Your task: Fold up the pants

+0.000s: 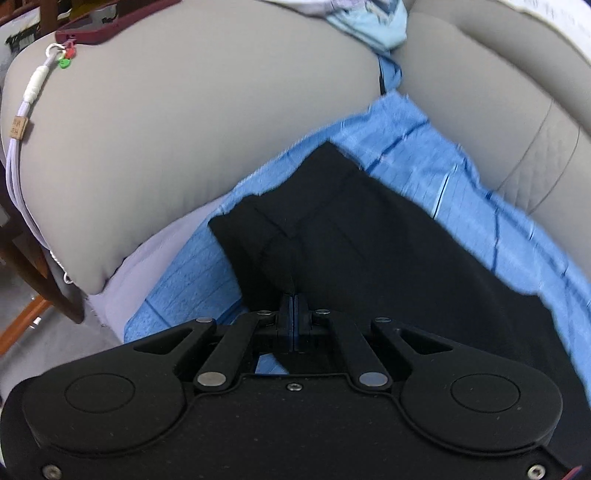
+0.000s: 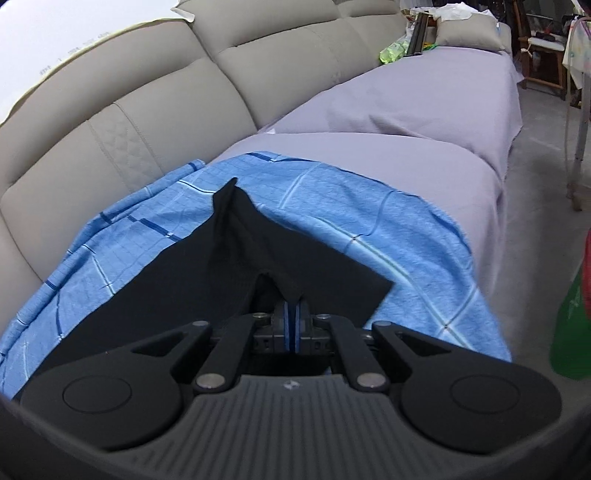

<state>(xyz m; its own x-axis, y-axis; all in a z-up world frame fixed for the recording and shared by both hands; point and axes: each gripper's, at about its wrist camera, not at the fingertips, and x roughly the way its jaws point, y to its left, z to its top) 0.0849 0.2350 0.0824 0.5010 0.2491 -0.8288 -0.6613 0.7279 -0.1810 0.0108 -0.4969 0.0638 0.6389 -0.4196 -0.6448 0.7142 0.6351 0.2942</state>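
Note:
Black pants lie on a blue checked cloth spread over the sofa seat. My left gripper is shut on a pinched ridge of the black pants near its edge. In the right wrist view the black pants spread across the blue checked cloth, with one corner peaking upward. My right gripper is shut on a raised fold of the pants. Both grippers hold the fabric just above the seat.
A grey sofa armrest rises at left, with a maroon phone case and a white cable on it. Beige backrest cushions run behind. A lilac cover drapes the long seat. A green object stands at right.

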